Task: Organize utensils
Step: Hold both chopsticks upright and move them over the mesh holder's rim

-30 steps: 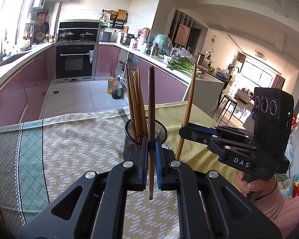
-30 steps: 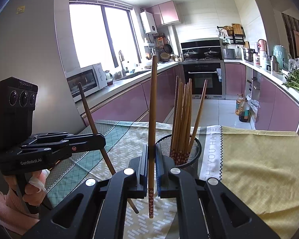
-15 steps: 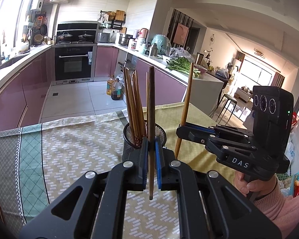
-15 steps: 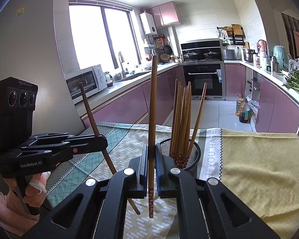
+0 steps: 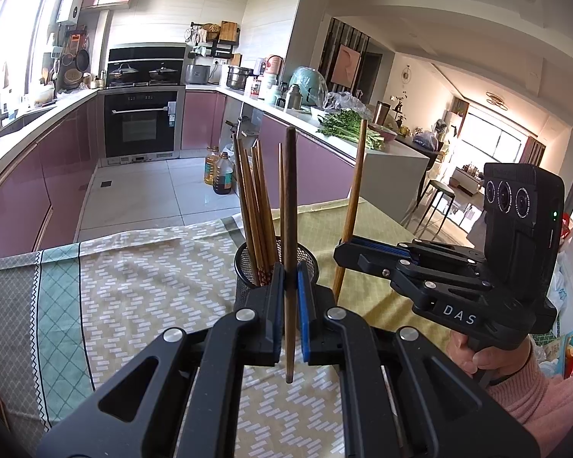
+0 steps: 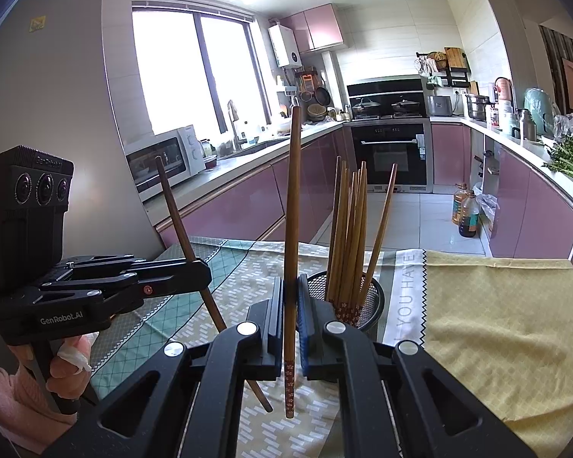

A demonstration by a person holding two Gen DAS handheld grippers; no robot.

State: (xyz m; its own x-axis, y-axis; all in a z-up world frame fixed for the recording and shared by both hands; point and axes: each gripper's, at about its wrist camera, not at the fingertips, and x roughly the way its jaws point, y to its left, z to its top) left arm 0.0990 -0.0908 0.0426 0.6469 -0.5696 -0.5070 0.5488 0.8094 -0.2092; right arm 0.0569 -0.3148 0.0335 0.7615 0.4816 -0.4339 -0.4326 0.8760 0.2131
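A black mesh holder [image 5: 244, 263] with several wooden chopsticks [image 5: 254, 210] stands on the tablecloth just beyond both grippers; it also shows in the right wrist view [image 6: 370, 301]. My left gripper [image 5: 290, 290] is shut on a dark brown chopstick [image 5: 291, 198], held upright just in front of the holder. My right gripper [image 6: 291, 301] is shut on a lighter chopstick [image 6: 292, 210] with a patterned end, upright beside the holder. In the left wrist view the right gripper [image 5: 343, 255] sits right of the holder; in the right wrist view the left gripper [image 6: 198, 271] sits to the left.
A patterned green and yellow tablecloth [image 5: 141, 278] covers the table. Beyond the table's far edge lie the kitchen floor [image 5: 149, 194], pink cabinets and an oven [image 5: 141, 126]. Oil bottles [image 5: 219, 173] stand on the floor.
Both grippers have moved closer to the holder, each still holding its chopstick upright. The holder appears larger and nearer in both views.
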